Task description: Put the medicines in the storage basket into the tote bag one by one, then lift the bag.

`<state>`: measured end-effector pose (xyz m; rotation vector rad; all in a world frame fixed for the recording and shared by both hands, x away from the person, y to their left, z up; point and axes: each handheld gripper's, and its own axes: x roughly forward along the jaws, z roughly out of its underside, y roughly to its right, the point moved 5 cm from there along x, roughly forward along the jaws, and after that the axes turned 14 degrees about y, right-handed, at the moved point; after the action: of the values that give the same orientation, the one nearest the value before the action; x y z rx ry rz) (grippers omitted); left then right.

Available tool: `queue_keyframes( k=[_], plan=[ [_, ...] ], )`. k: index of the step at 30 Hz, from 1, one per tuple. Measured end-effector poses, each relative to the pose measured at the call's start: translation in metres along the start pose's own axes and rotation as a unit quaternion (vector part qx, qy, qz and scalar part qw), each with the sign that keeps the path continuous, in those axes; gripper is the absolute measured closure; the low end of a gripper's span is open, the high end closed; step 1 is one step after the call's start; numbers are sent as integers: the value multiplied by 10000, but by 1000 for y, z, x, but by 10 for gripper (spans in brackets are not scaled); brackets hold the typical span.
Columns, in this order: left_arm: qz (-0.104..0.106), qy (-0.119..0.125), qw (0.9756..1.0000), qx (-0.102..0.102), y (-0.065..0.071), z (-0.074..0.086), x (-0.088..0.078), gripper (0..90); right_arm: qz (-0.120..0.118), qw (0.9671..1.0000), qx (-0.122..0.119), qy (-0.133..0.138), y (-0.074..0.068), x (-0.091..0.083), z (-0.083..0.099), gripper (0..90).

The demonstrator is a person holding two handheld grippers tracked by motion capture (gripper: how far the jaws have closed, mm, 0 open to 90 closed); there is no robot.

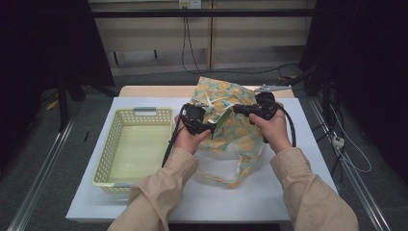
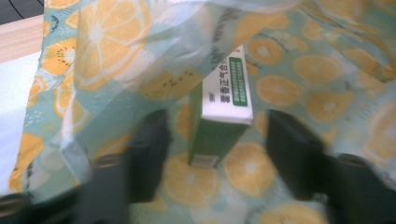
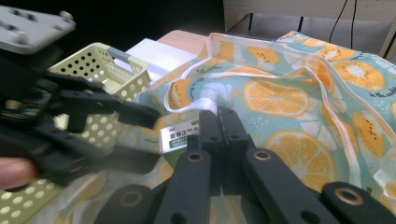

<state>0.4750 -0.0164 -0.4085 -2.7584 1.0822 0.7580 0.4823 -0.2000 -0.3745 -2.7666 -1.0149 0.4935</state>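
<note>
A fruit-patterned bag [image 1: 240,137] lies on the white table top [image 1: 269,197] with its mouth toward my grippers. A green and white box [image 2: 226,88] stands inside the bag's mouth between the jaws of my left gripper [image 2: 217,123]. The jaws are open, with a gap on each side of the box. From above, the left gripper [image 1: 212,125] is at the bag's left edge beside the box [image 1: 220,118]. My right gripper [image 3: 219,114] is shut on the bag's white-trimmed rim [image 3: 208,105] and holds it up. From above, the right gripper [image 1: 236,109] points left.
A pale yellow perforated basket [image 1: 108,149] stands at the left of the table, close to my left hand; its wall [image 3: 100,60] appears behind the left gripper [image 3: 156,137]. Cables hang at the back and lie on the floor at the right.
</note>
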Motion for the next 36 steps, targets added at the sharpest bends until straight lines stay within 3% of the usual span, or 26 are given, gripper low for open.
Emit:
queue_keyframes(
  k=[2,5,6,7,9,11,12,14,15,17,20,22,24,28,30,32,36],
  plan=[
    [77,38,10000,39,5,0,-10,214,7,10000,16,-15,1,-1,2,900],
    [290,54,9995,121,11,3,-26,182,1,10000,35,-31,3,-1,4,900],
    [251,95,9995,158,13,4,-31,172,5,10000,40,-55,3,-1,6,900],
    [430,77,9988,207,16,5,-36,159,-2,10000,40,-57,3,-1,7,900],
    [583,104,9976,349,21,8,-45,155,-8,10000,45,-64,3,-1,8,900],
    [857,95,9956,371,28,13,-50,155,-17,10000,64,-63,3,0,9,900],
    [953,124,9947,357,32,16,-51,155,-11,10000,70,-69,4,0,9,900],
    [1086,78,9926,532,38,24,-52,154,-10,9999,64,-80,4,0,10,900],
    [1007,91,9935,522,40,29,-51,155,-9,9999,60,-82,4,0,10,900],
    [1289,23,9910,349,43,38,-48,151,-18,9999,59,-86,3,0,10,900],
    [1366,-77,9900,348,48,49,-40,158,-31,9999,56,-114,3,1,10,900],
    [1329,-92,9896,541,49,55,-32,161,-38,9999,60,-118,3,2,11,900],
    [1242,-210,9903,592,47,63,-22,209,-37,9999,70,-133,2,3,12,900],
    [967,-438,9915,757,39,77,-2,213,-69,9999,51,-132,1,5,12,900],
    [813,-284,9926,855,36,78,3,230,-81,9998,51,-155,1,5,13,900],
    [778,-248,9919,971,36,79,7,244,-92,9998,55,-168,2,5,14,900],
    [768,-431,9903,1073,37,85,10,367,-91,9998,88,-140,4,5,15,900]
  ],
)
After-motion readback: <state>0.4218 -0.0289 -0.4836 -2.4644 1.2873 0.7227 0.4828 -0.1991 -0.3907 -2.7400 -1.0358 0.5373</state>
